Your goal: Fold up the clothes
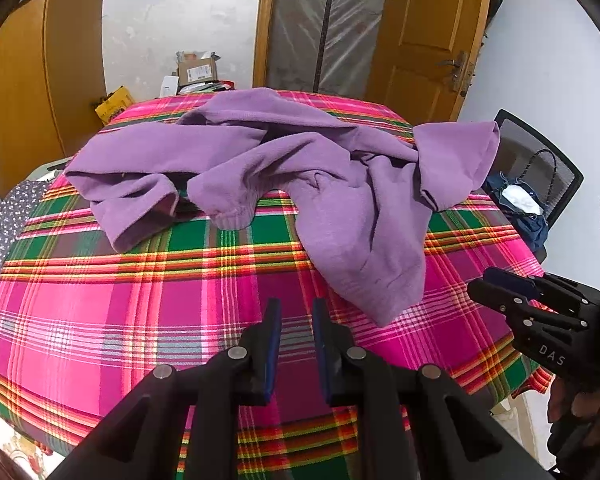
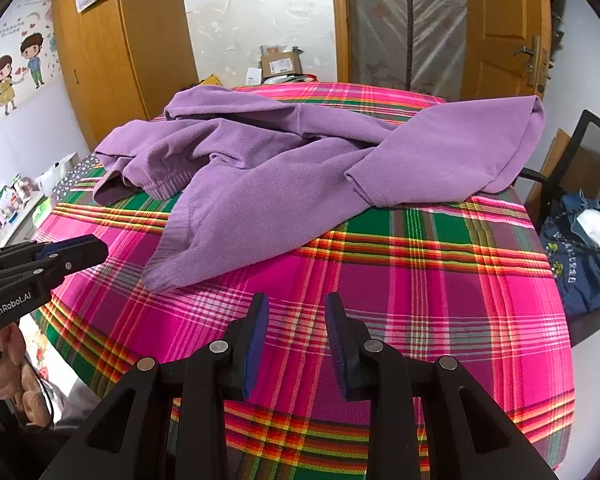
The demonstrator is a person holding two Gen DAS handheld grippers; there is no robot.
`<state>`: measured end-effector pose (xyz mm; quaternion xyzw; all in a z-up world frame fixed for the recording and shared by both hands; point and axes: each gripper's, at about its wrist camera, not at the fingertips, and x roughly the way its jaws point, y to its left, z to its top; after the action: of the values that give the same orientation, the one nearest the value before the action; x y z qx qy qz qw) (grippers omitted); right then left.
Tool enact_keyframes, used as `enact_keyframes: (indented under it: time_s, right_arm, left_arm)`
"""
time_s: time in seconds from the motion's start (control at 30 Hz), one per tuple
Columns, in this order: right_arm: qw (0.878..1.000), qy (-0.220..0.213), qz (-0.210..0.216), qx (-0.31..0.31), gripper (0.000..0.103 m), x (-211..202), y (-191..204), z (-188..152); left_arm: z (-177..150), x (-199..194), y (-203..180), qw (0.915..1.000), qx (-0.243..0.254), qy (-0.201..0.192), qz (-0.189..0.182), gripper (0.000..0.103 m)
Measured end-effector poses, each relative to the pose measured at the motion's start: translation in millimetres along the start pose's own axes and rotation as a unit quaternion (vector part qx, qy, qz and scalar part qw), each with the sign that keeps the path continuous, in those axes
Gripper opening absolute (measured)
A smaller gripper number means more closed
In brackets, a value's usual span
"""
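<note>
A purple fleece sweatshirt point(image 1: 284, 168) lies crumpled on the plaid tablecloth point(image 1: 140, 304), sleeves and hem spread toward the near edge; it also shows in the right wrist view point(image 2: 284, 168). My left gripper point(image 1: 296, 312) is open and empty above the cloth, just short of the garment's near corner. My right gripper point(image 2: 296, 308) is open and empty near the front edge, below the garment's near hem. Each gripper appears at the side of the other's view: the right gripper point(image 1: 496, 280) and the left gripper point(image 2: 76, 250).
The plaid tablecloth point(image 2: 420, 280) covers the whole table. A black mesh chair point(image 1: 540, 160) with a blue bag point(image 2: 584, 256) stands at the right. Cardboard boxes point(image 1: 196, 70) sit behind the table. Wooden doors and a wardrobe point(image 2: 112, 60) line the back wall.
</note>
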<state>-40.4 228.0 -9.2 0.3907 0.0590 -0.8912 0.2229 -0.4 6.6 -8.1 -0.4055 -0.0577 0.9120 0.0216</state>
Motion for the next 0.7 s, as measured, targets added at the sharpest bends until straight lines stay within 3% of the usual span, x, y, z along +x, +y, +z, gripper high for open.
enact_keyframes:
  time_s: [0.7]
  right_arm:
    - [1.0,0.005,-0.006,-0.002,0.03,2.4,2.2,0.1]
  left_arm:
    - [-3.6,-0.8,4.7,0.9997,-0.022,0.01,-0.009,0.016]
